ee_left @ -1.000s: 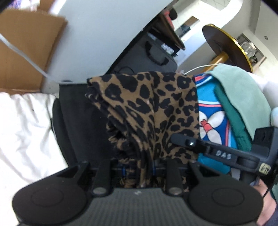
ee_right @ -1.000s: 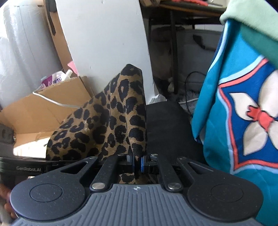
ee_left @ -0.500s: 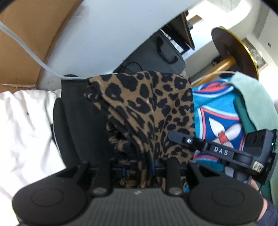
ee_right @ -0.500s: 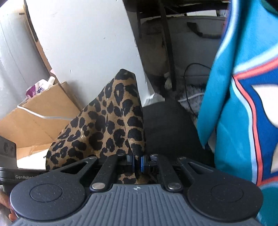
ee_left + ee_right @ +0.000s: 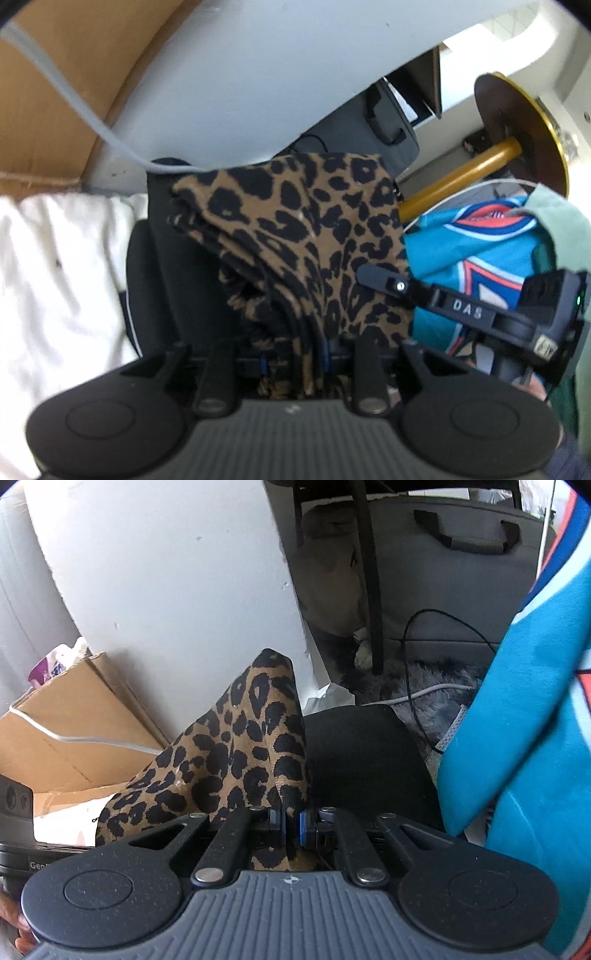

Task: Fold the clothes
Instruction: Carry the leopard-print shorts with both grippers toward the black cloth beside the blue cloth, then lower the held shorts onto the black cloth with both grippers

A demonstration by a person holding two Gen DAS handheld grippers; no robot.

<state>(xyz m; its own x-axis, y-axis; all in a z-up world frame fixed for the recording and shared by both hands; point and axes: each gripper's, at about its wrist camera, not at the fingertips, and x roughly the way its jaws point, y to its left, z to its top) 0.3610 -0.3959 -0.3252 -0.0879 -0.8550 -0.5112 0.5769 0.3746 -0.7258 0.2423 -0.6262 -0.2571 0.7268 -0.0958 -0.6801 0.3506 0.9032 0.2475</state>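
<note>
Currently held: one leopard garment, two grippers

One brown-and-black leopard-print fabric garment (image 5: 295,236), bunched into several folds, hangs between the two hand-held tools above a black padded chair seat (image 5: 362,746). Its upper edge is stretched roughly level in the left wrist view; in the right wrist view it rises to a single peak (image 5: 273,664).

Grippers, two:
- One left gripper (image 5: 293,354), black with blue pads, jaws part-way closed and clamped on a thick gathered wad of the leopard cloth.
- One right gripper (image 5: 291,823), same make, jaws nearly touching and pinching a thin edge of the same cloth. It also shows from the side in the left wrist view (image 5: 461,310), its finger lying against the garment's right edge.

Other clothing, two pieces: one turquoise fabric item with an orange, white and blue print (image 5: 476,236), hanging just right of the leopard garment; one pale mint-green cloth (image 5: 565,229) draped over it.

Surroundings:
- One white crumpled sheet (image 5: 55,280), left of the chair.
- One brown cardboard box (image 5: 70,727), one white cable (image 5: 74,738) running across it.
- One large white flat panel (image 5: 166,576) leaning behind the garment.
- One grey bag with black handles (image 5: 461,565).
- One round dark table top on a gold post (image 5: 517,122).
- One grey shaggy rug (image 5: 436,690), crossed by one black cord.
</note>
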